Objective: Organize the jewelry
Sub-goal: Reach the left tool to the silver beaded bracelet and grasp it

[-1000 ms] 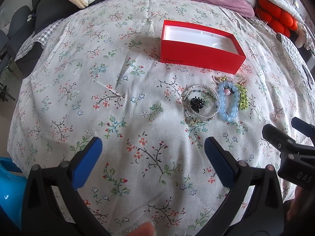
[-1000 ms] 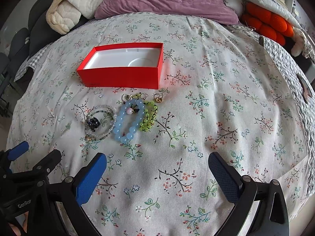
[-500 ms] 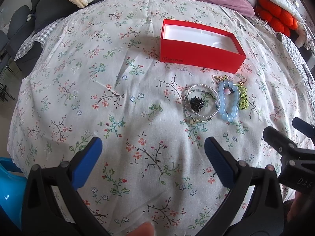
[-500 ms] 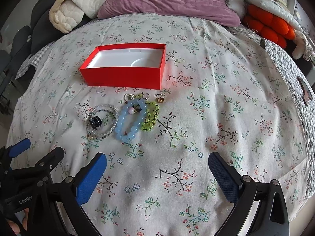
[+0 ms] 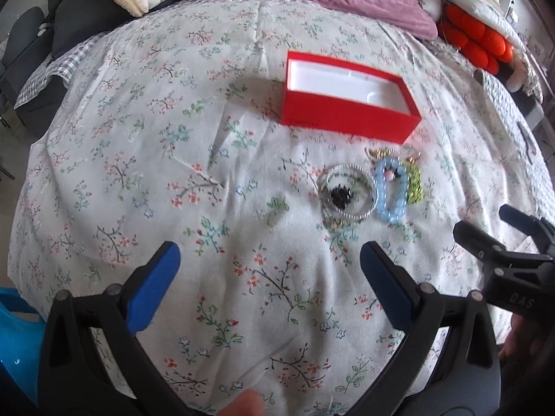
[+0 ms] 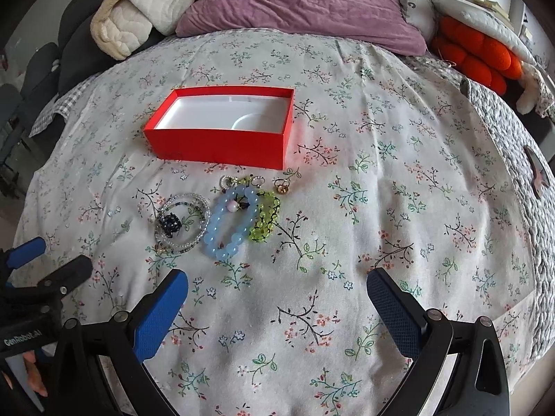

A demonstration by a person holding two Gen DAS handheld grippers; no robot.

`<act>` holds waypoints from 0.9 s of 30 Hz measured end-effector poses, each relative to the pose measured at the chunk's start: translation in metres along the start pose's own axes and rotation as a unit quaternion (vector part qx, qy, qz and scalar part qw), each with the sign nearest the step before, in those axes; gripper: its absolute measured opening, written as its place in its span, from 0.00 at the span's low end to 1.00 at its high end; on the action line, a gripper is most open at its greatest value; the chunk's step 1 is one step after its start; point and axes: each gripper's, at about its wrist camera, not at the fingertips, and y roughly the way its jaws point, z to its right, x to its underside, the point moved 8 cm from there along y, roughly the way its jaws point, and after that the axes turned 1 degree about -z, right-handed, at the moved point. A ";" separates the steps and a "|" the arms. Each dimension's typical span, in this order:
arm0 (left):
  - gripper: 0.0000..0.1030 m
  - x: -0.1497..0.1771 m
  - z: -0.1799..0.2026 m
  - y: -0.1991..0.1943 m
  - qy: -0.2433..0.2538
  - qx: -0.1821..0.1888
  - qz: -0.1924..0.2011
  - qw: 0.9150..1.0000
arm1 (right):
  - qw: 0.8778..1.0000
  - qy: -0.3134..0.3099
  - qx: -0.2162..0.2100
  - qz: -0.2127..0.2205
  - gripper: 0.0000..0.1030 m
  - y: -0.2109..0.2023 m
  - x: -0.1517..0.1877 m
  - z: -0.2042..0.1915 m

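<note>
The jewelry lies in a small cluster on the floral bedspread, just in front of the open red box, whose white inside holds nothing. At the left of the cluster is a coil of silver beaded bracelets with a dark blue bead charm resting inside the loop; touching it on the right is a light blue bead bracelet, and against that a yellow-green bead bracelet. A few small rings sit between the bracelets and the box's near wall. From my right tongs the cluster lies ahead and a little left, apart from both blue pads, which stand wide apart with nothing between them. From my left tongs the same cluster lies ahead and to the right, beyond the right pad, and these tongs too gape wide and hold nothing. Each pair of tongs shows at the edge of the other's view, side by side over the near part of the bed. Behind the box lie a purple pillow, a cream quilted blanket and an orange knotted cushion.
</note>
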 end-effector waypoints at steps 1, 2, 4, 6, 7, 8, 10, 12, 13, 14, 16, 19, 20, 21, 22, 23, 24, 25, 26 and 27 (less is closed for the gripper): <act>1.00 -0.006 -0.004 -0.002 -0.006 0.004 0.002 1.000 | 1.000 0.002 0.002 -0.003 1.00 0.000 -0.003 0.003; 1.00 -0.010 -0.007 -0.004 -0.010 0.006 0.002 1.000 | 1.000 0.004 0.003 -0.005 1.00 -0.001 -0.006 0.006; 1.00 -0.018 -0.011 -0.004 -0.014 0.012 -0.006 1.000 | 1.000 0.005 0.006 -0.006 1.00 -0.004 -0.014 0.011; 1.00 -0.023 -0.013 0.000 -0.006 0.016 -0.018 1.000 | 1.000 0.003 0.006 -0.008 1.00 -0.007 -0.022 0.015; 1.00 -0.025 -0.013 0.002 -0.003 0.016 -0.025 1.000 | 1.000 0.000 0.005 -0.010 1.00 -0.008 -0.026 0.016; 1.00 -0.026 -0.013 0.004 0.000 0.019 -0.031 0.999 | 1.000 -0.004 0.003 -0.015 1.00 -0.008 -0.031 0.017; 1.00 -0.030 -0.012 0.010 -0.002 0.032 -0.039 0.999 | 1.000 -0.012 -0.004 -0.022 1.00 -0.006 -0.039 0.015; 1.00 -0.034 -0.010 0.018 -0.007 0.048 -0.041 0.998 | 0.999 -0.016 -0.015 -0.029 1.00 -0.002 -0.047 0.013; 1.00 -0.034 -0.009 0.023 -0.009 0.054 -0.039 0.998 | 0.999 -0.015 -0.020 -0.030 1.00 0.002 -0.051 0.012; 1.00 -0.034 -0.008 0.028 -0.010 0.058 -0.040 0.997 | 0.999 -0.013 -0.024 -0.029 1.00 0.006 -0.053 0.013; 0.94 -0.031 -0.003 0.042 -0.006 0.063 -0.054 0.996 | 0.999 -0.006 -0.026 -0.030 1.00 0.017 -0.051 0.015; 0.84 -0.028 0.010 0.061 0.004 0.085 -0.079 0.993 | 0.997 -0.004 -0.037 -0.069 0.99 0.035 -0.042 0.017; 0.83 -0.027 0.012 0.064 0.004 0.090 -0.084 0.992 | 0.997 -0.005 -0.045 -0.070 0.99 0.037 -0.041 0.017; 0.81 -0.027 0.016 0.069 0.003 0.101 -0.092 0.991 | 0.996 -0.005 -0.046 -0.070 0.99 0.039 -0.041 0.017; 0.80 -0.026 0.020 0.071 0.003 0.113 -0.098 0.989 | 0.996 -0.005 -0.045 -0.070 0.99 0.040 -0.042 0.018; 0.79 -0.026 0.023 0.073 0.003 0.126 -0.105 0.987 | 0.996 -0.004 -0.048 -0.069 0.99 0.041 -0.043 0.019; 0.76 -0.026 0.027 0.074 0.005 0.138 -0.110 0.984 | 0.996 -0.001 -0.051 -0.069 0.99 0.042 -0.044 0.020; 0.75 -0.027 0.030 0.075 0.008 0.147 -0.113 0.983 | 0.996 0.004 -0.054 -0.072 0.99 0.045 -0.044 0.021; 0.74 -0.029 0.032 0.076 0.012 0.155 -0.115 0.981 | 0.995 0.008 -0.056 -0.076 0.99 0.047 -0.044 0.023; 0.72 -0.031 0.033 0.077 0.014 0.160 -0.117 0.980 | 0.995 0.012 -0.058 -0.080 0.99 0.050 -0.043 0.025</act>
